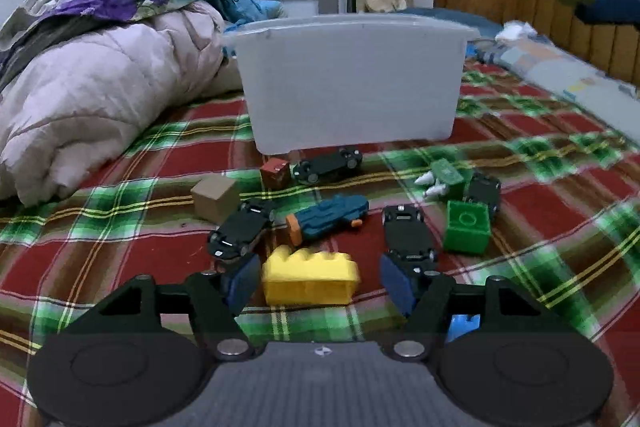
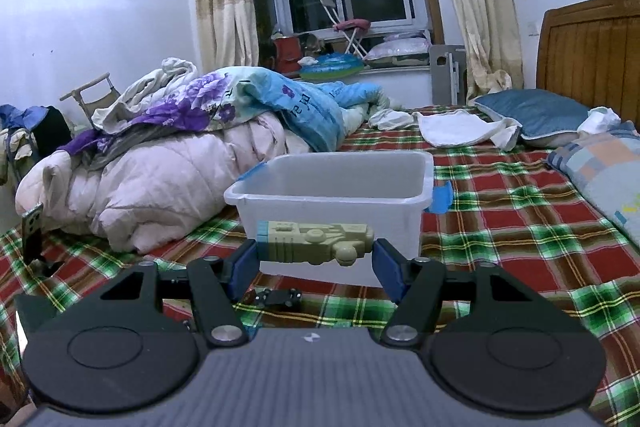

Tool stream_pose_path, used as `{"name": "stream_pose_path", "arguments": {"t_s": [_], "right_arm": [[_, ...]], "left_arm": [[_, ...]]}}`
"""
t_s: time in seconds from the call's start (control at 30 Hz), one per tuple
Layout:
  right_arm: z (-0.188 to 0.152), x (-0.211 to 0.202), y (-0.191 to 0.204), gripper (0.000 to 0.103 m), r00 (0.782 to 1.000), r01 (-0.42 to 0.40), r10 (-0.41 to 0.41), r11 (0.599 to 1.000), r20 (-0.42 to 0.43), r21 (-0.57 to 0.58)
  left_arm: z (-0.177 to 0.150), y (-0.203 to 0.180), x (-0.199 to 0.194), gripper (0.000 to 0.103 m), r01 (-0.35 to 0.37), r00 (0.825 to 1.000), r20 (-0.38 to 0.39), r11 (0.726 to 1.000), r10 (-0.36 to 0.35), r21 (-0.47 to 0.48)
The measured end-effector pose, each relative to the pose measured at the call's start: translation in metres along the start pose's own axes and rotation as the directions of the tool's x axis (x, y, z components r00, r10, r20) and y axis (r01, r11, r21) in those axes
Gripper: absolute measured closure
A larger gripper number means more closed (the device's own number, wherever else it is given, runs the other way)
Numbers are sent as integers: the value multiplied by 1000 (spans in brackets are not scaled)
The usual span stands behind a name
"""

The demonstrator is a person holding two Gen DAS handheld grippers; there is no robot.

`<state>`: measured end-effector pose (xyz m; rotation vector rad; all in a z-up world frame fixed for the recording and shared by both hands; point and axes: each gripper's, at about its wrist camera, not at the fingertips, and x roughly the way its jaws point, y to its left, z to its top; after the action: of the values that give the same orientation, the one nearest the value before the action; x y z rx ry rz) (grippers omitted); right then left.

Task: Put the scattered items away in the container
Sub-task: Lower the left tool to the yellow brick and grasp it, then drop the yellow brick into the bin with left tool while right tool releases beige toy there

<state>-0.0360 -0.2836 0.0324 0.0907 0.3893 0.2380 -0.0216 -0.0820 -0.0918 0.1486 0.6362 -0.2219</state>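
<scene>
A white plastic container [image 1: 352,87] stands on the plaid bedspread, and toys lie scattered in front of it. My left gripper [image 1: 316,281] is open and low over them. A yellow brick [image 1: 308,277] lies between its blue pads [image 1: 242,281] with gaps on both sides. Ahead lie three black toy cars [image 1: 408,233], a blue and orange toy gun [image 1: 328,217], a green brick [image 1: 466,231] and two small brown boxes [image 1: 214,197]. My right gripper [image 2: 316,253] is shut on an olive toy gun [image 2: 314,239], held level just in front of the container [image 2: 332,215], which looks empty.
A heap of pink and floral quilts [image 2: 160,155] lies left of the container. Pillows [image 2: 532,115] and a wooden headboard [image 2: 592,47] are at the right. Another black toy car [image 2: 278,297] lies below the right gripper. A phone [image 2: 32,231] stands at the left bed edge.
</scene>
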Motion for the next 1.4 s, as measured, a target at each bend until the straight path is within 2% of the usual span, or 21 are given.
{"name": "stream_pose_path", "arguments": {"t_s": [0.1, 0.13, 0.17, 0.23, 0.37, 0.5, 0.63, 0.73, 0.87, 0.97, 1.1, 1.23, 1.3, 1.33, 1.37, 1.4], "right_arm": [[-4, 2, -1, 37, 1000, -1, 1, 1000, -11, 6], [-5, 2, -1, 37, 1000, -1, 1, 1000, -13, 5], [-7, 2, 0, 37, 1000, 1, -1, 1000, -13, 4], [-8, 3, -1, 37, 1000, 4, -4, 1000, -16, 6], [-7, 2, -3, 37, 1000, 8, -8, 1000, -15, 11], [-6, 2, -2, 37, 1000, 9, -9, 1000, -14, 5], [4, 7, -2, 37, 1000, 12, -12, 1000, -7, -15], [26, 17, -6, 37, 1000, 16, -16, 999, 16, -29], [56, 51, -13, 37, 999, 46, -45, 996, 24, -71], [68, 85, -22, 37, 997, 77, -77, 992, -1, -97], [68, 126, -40, 37, 992, 107, -112, 991, -60, -79], [63, 152, -48, 37, 987, 118, -126, 990, -101, -79], [61, 160, -48, 35, 984, 121, -131, 989, -118, -89], [60, 163, -47, 28, 984, 122, -133, 988, -122, -97], [59, 165, -47, 20, 984, 123, -135, 987, -117, -105], [59, 166, -47, 19, 984, 125, -137, 986, -110, -115]], "left_arm": [[-1, 2, 7, 34, 3, 1000, -18, 1000, -3, -14], [-2, 3, 10, 39, 11, 1000, -22, 1000, -12, -16], [-3, 4, 12, 49, 21, 999, -29, 1000, -21, -14], [-5, 8, 17, 50, 46, 998, -42, 999, -47, -27], [-6, 14, 15, 51, 50, 998, -32, 997, -52, -57], [6, 20, -2, 51, 41, 999, 17, 997, -40, -62], [46, 32, -26, 51, 34, 996, 90, 997, -28, -71], [96, 44, -32, 51, 42, 992, 124, 996, -31, -85], [165, 56, -17, 51, 52, 990, 139, 993, -37, -105], [203, 59, 10, 51, 30, 991, 132, 994, -15, -109], [224, 63, 43, 51, 15, 995, 98, 992, -2, -126], [230, 59, 70, 50, 14, 998, 66, 994, -7, -111], [229, 54, 79, 41, -8, 998, 54, 996, 13, -89], [228, 53, 83, 32, -19, 999, 49, 996, 23, -82], [227, 53, 84, 29, -21, 998, 50, 997, 25, -78], [225, 52, 85, 29, -20, 998, 52, 997, 24, -72]]}}
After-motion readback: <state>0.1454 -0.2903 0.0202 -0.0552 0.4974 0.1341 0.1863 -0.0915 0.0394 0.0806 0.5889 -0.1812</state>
